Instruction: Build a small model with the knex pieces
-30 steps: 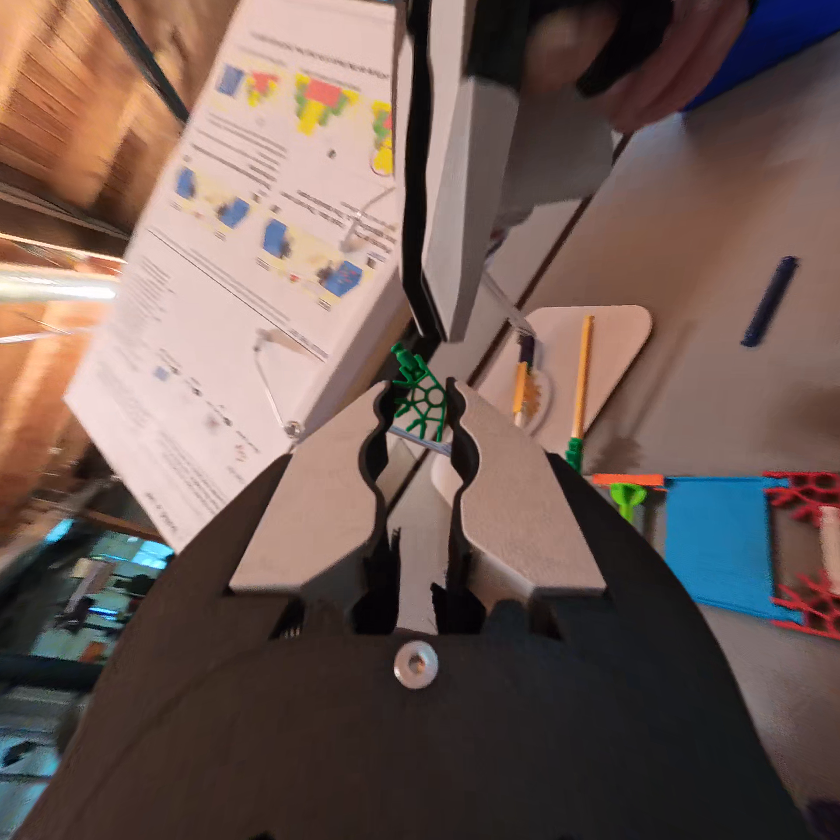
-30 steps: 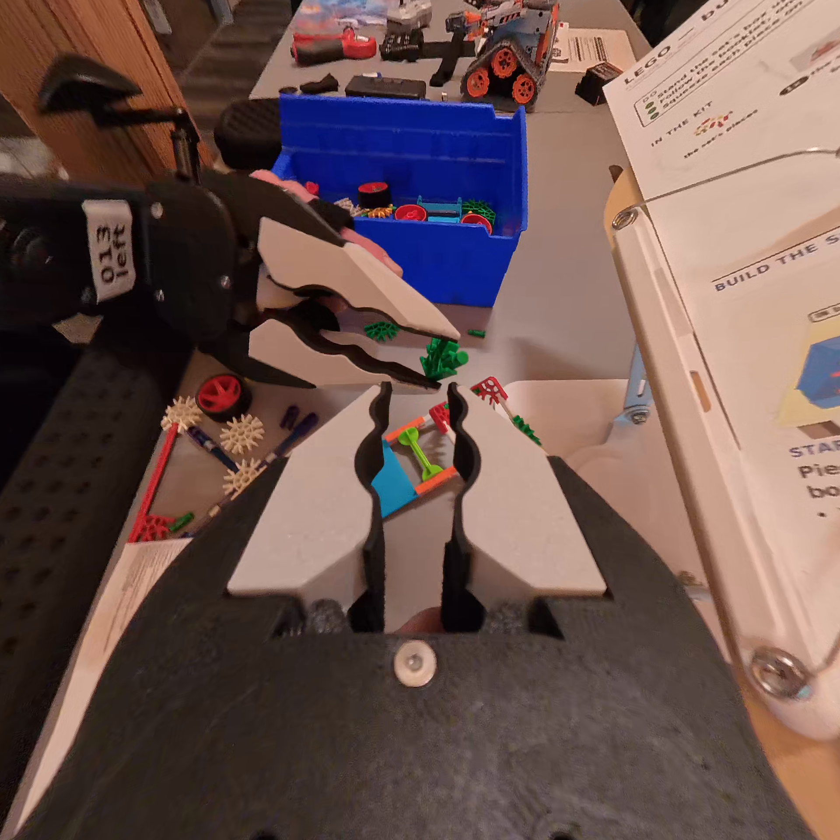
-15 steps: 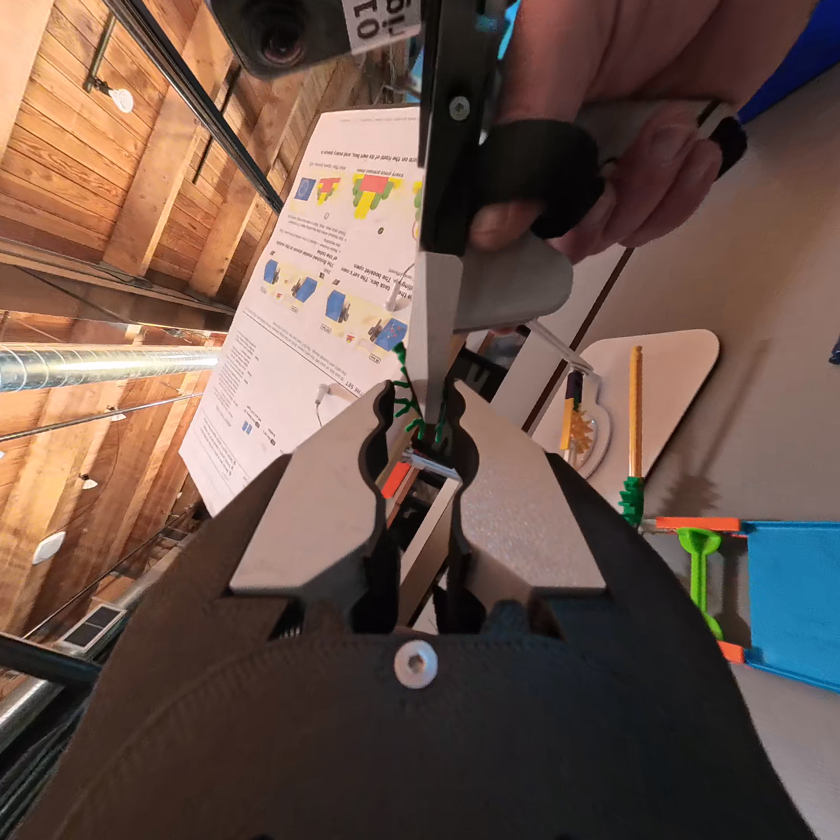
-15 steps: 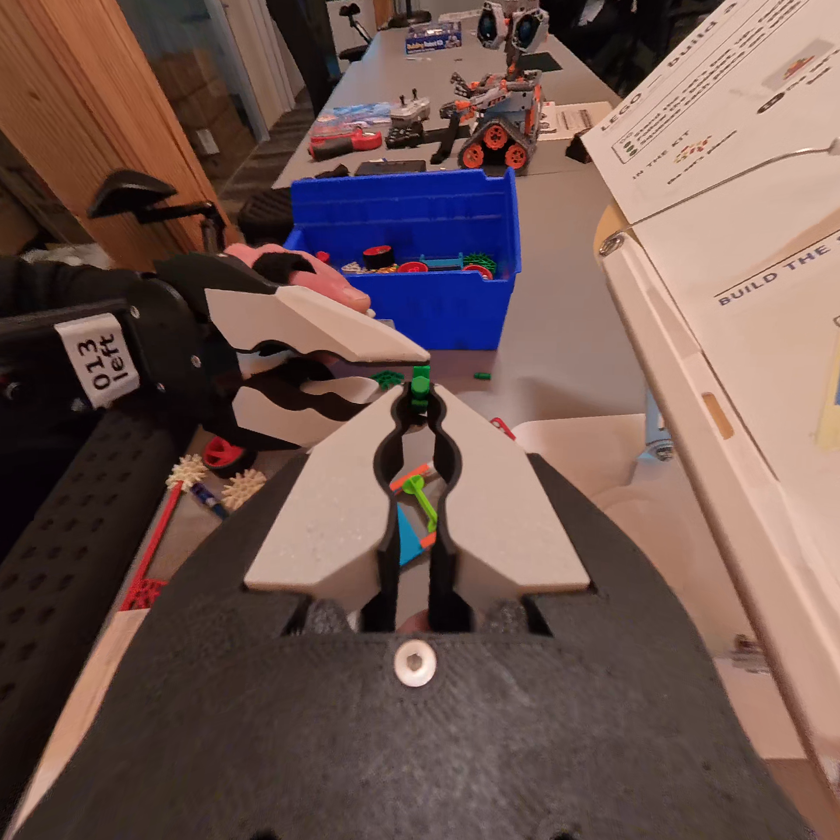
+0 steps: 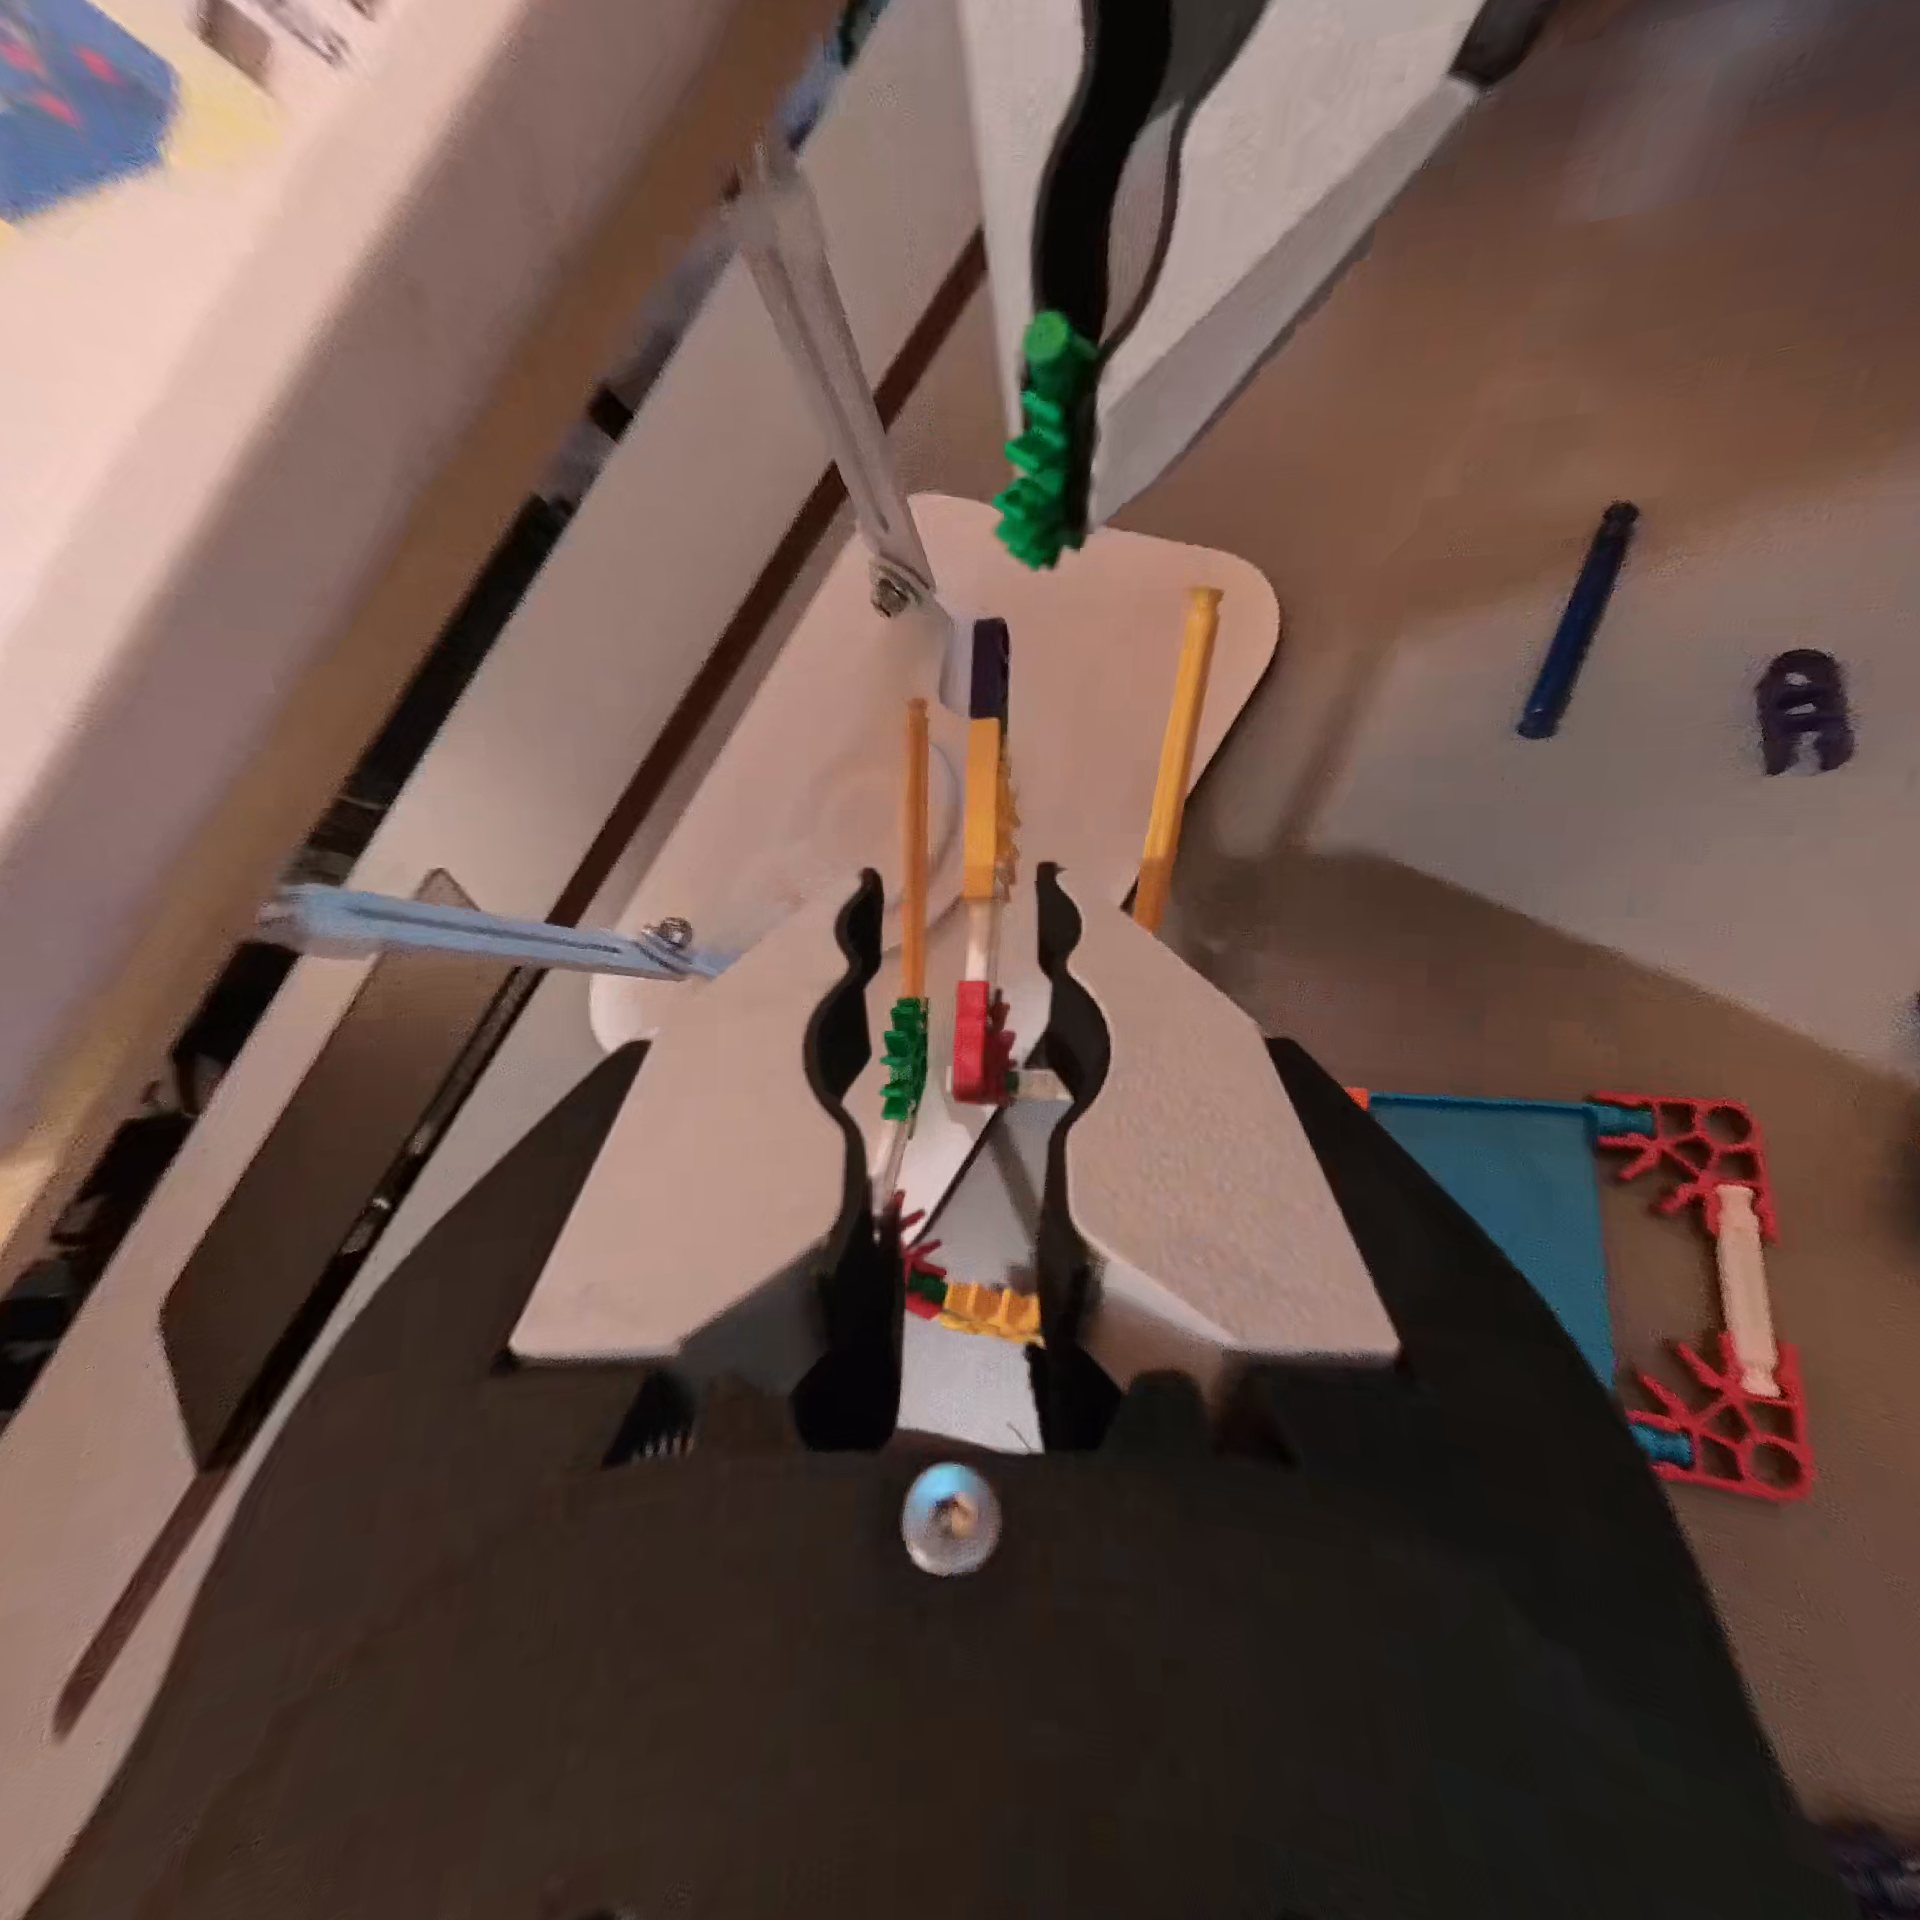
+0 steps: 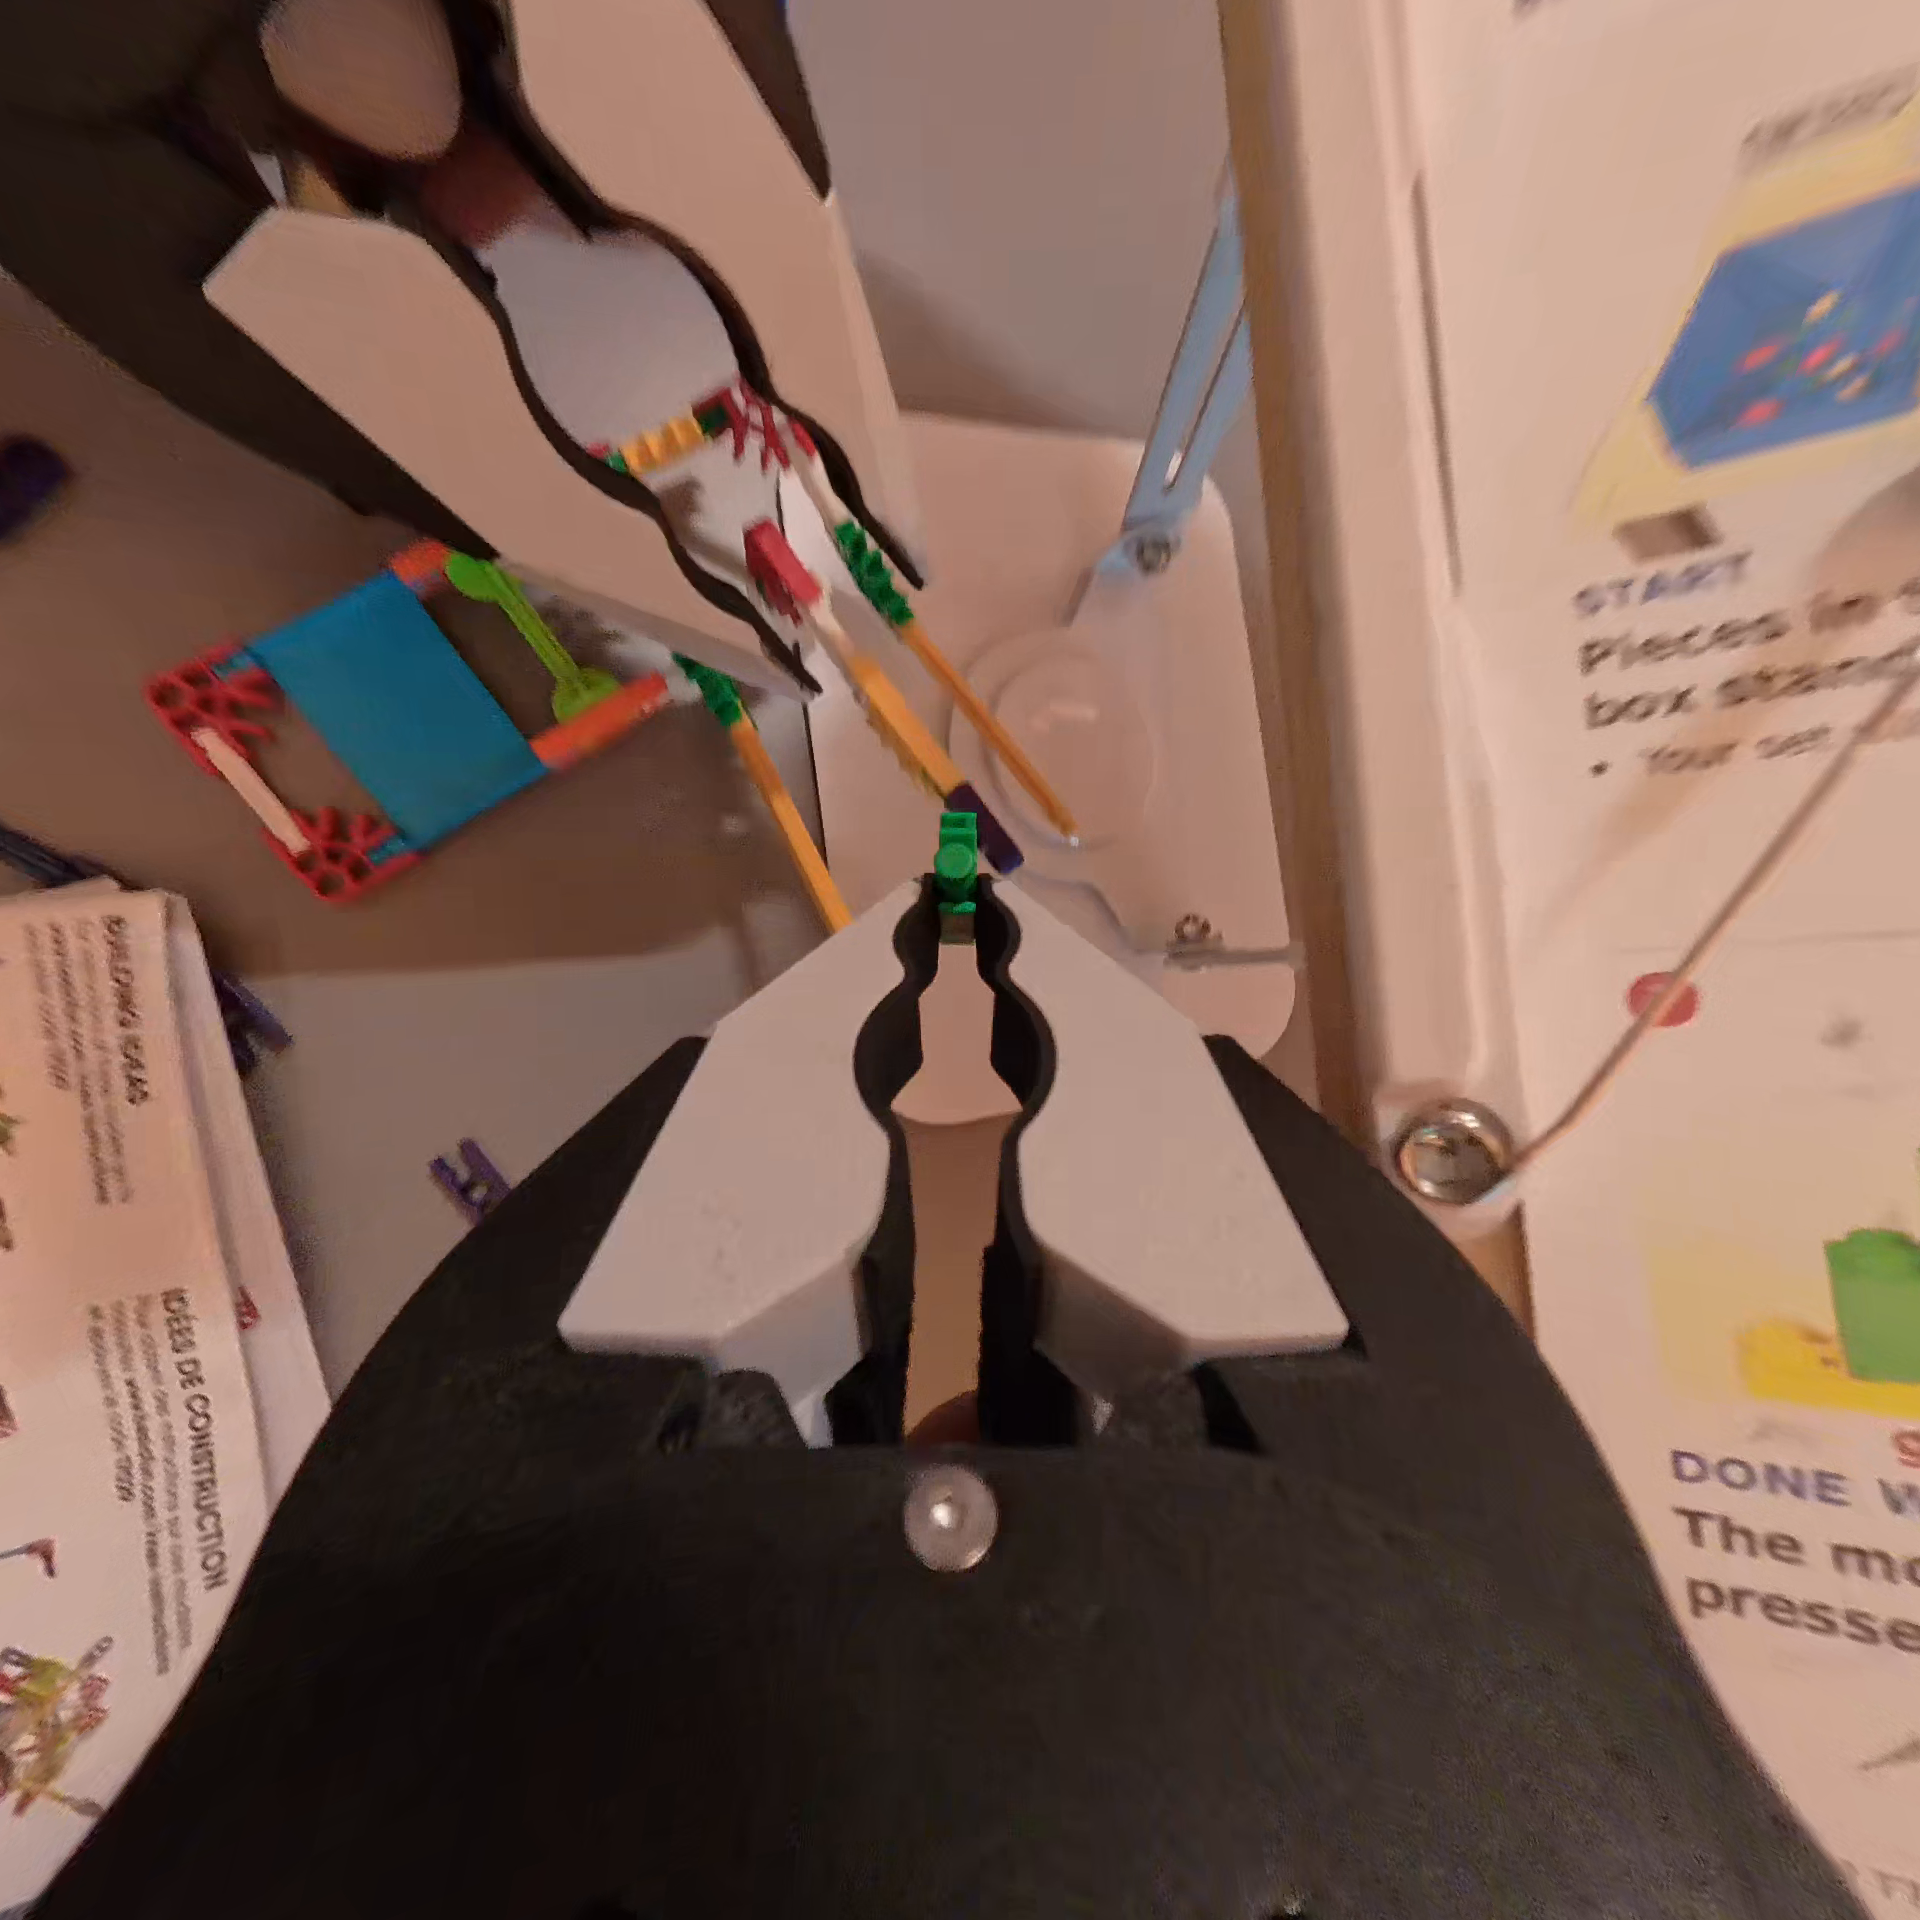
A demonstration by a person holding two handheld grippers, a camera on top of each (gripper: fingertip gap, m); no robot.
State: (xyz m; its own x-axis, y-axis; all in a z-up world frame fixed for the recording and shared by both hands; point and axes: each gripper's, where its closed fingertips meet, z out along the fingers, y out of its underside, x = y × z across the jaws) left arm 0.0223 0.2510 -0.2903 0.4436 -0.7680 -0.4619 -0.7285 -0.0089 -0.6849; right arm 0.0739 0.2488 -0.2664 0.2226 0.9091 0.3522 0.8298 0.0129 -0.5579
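My right gripper (image 6: pixel 956 888) is shut on a small green connector (image 6: pixel 956 857), pinched at the very fingertips. It also shows at the top of the left wrist view (image 5: pixel 1081 488), with the green connector (image 5: pixel 1044 447) sticking out of it. My left gripper (image 5: pixel 956 883) is open. It hovers over a rod assembly on the white stand base (image 5: pixel 1091 644): a yellow rod (image 5: pixel 982 800) with a red connector (image 5: pixel 975 1044) and a thin orange rod (image 5: pixel 914 831) with a green connector (image 5: pixel 904 1060). These show through the jaw gap, and I see no pad pressing on them.
A blue panel framed by red connectors (image 5: pixel 1496 1216) lies on the table to the right, with a blue rod (image 5: pixel 1574 623) and a purple connector (image 5: pixel 1803 712) beyond. A white instruction board (image 6: pixel 1662 727) stands on the right of the right wrist view. A booklet (image 6: pixel 125 1247) lies at its left.
My left gripper opened and let go of the green connector. My right gripper shut on it and now carries it alone. Both views swung down toward the stand base.
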